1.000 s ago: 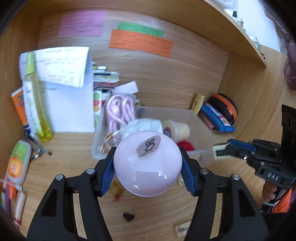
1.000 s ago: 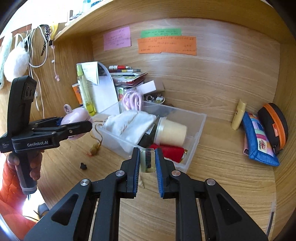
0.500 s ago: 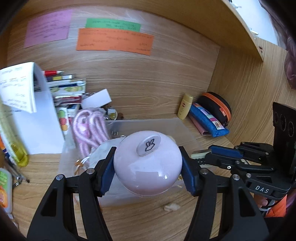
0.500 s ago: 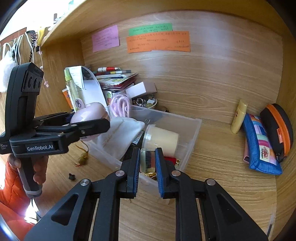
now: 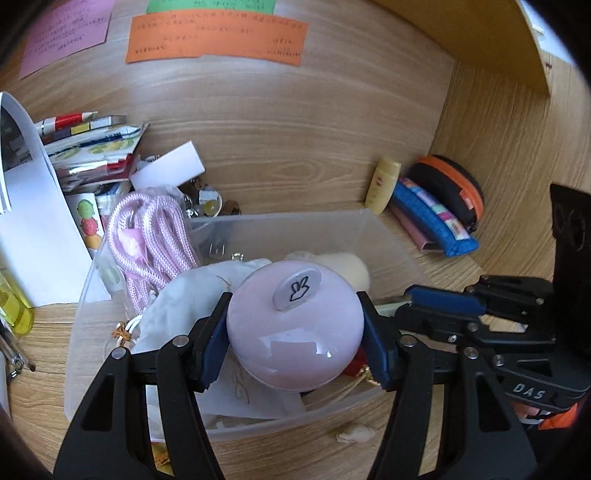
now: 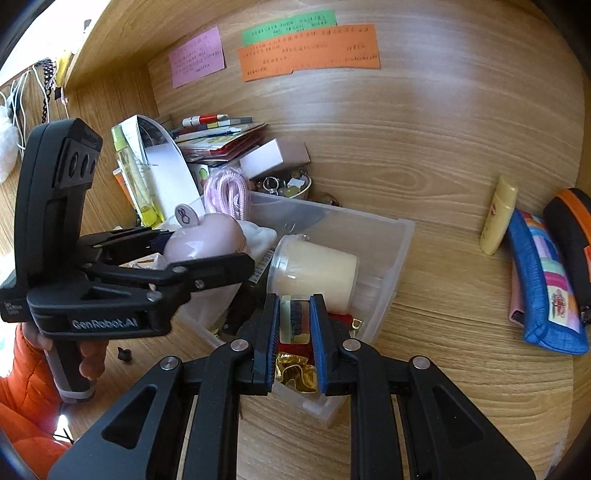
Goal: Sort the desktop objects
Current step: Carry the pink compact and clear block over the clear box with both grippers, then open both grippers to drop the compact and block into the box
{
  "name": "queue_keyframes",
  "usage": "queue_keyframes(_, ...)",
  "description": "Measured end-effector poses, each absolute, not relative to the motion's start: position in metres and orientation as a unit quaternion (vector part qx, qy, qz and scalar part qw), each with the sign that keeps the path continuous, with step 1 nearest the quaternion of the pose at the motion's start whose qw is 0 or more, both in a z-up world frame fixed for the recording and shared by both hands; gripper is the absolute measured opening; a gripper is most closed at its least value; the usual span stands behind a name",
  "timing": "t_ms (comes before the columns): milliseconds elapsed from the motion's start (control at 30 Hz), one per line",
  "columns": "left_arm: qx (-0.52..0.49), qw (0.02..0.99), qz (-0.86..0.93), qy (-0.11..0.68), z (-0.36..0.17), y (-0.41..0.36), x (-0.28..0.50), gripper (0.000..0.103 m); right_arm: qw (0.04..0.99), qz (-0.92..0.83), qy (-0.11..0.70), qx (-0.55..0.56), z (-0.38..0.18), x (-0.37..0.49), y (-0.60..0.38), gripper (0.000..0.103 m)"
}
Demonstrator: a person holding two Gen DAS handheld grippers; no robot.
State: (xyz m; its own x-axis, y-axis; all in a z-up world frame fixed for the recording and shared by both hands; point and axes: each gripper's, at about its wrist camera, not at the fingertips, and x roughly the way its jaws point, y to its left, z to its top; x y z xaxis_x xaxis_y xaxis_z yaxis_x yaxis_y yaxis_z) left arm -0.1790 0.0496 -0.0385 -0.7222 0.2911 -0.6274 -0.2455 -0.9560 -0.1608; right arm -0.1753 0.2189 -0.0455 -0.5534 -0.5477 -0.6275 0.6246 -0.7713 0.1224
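Left gripper (image 5: 295, 332) pinches pink ball (image 5: 295, 328) over bin (image 5: 391, 236), ready to drop it. Right gripper (image 6: 294, 325) clamps small clear block (image 6: 294, 319) above same bin.

A wood-grain surface (image 6: 461, 295) runs back to a matching wooden back wall (image 6: 424, 122), where a pink note (image 6: 197, 57), a green note (image 6: 289, 27) and an orange note (image 6: 308, 51) are stuck side by side. A wooden shelf (image 5: 461, 33) overhangs the nook, and a wooden side panel (image 5: 517, 140) closes its right end. Daylight brightens the upper left corner.
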Motion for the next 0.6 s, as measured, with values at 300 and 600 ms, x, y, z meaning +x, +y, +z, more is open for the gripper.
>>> queue_keyframes(300, -0.339, 0.138, 0.931, -0.013, -0.0461, 0.0559, -0.1792, 0.063, 0.333, -0.883, 0.066, 0.323, -0.0501, -0.1729, 0.2178, 0.015)
queue_keyframes(600, -0.334, 0.14, 0.932, -0.003, -0.0451, 0.0558, -0.1765, 0.075, 0.326, -0.887, 0.069, 0.321, -0.0518, -0.1751, 0.2183, 0.02)
